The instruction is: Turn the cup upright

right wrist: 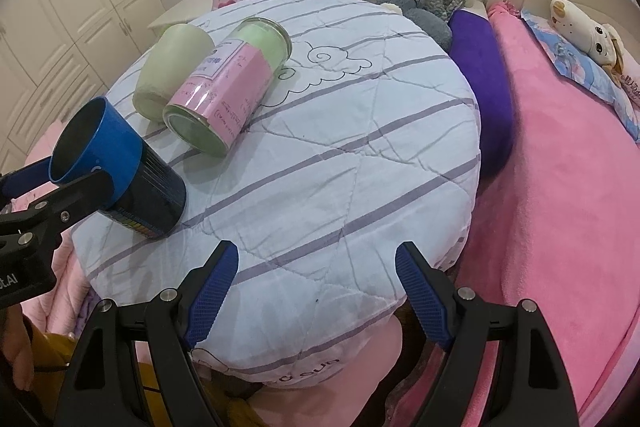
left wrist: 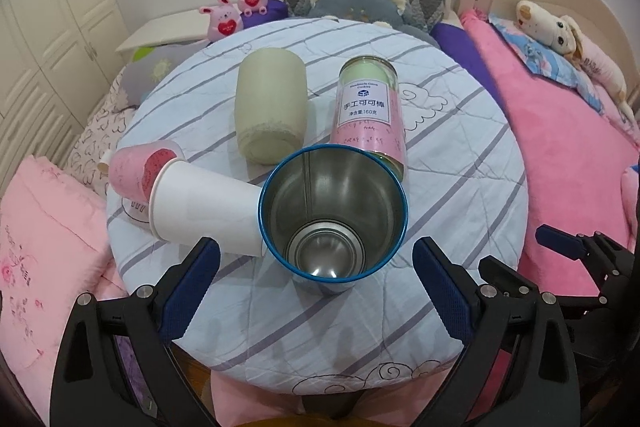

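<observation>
A blue metal cup [left wrist: 332, 215] stands upright on the round striped cushion [left wrist: 460, 163], its open mouth facing up; in the right wrist view it [right wrist: 120, 167] shows at the left. My left gripper [left wrist: 316, 267] is open, its fingers on either side of the cup and apart from it; it [right wrist: 52, 179] also shows in the right wrist view. My right gripper [right wrist: 316, 283] is open and empty over the cushion's [right wrist: 360, 147] near edge.
A white paper cup [left wrist: 204, 207], a pink cup [left wrist: 136, 171], a pale green cup [left wrist: 272, 111] and a pink-labelled jar [left wrist: 370, 115] lie on their sides behind the blue cup. Plush toys and pink bedding surround the cushion.
</observation>
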